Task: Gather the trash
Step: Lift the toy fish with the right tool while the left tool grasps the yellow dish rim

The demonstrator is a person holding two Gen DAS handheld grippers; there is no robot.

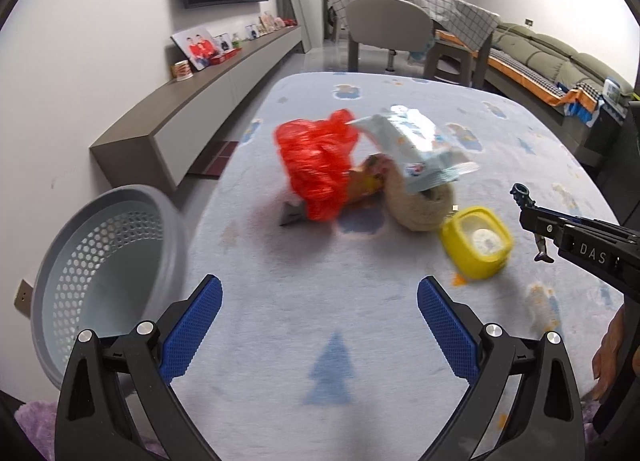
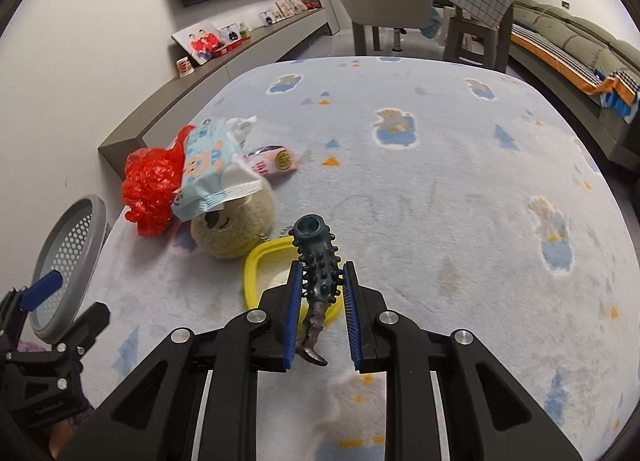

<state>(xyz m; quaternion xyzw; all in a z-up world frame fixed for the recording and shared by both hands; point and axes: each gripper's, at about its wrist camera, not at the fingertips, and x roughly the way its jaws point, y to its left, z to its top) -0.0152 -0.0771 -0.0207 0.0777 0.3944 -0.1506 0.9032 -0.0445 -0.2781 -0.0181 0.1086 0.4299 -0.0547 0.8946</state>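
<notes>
Our right gripper (image 2: 319, 273) pinches the studded rubber toy (image 2: 320, 265) mid-shaft, above the yellow box (image 2: 256, 265); it looks light, bendy and grippy. Our left gripper (image 1: 320, 293) hangs spread wide, nearer us than the red bag (image 1: 316, 165).

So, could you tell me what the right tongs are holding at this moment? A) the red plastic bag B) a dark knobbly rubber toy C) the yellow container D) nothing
B: the right tongs are closed on the dark knobbly rubber toy, above the yellow container.
</notes>
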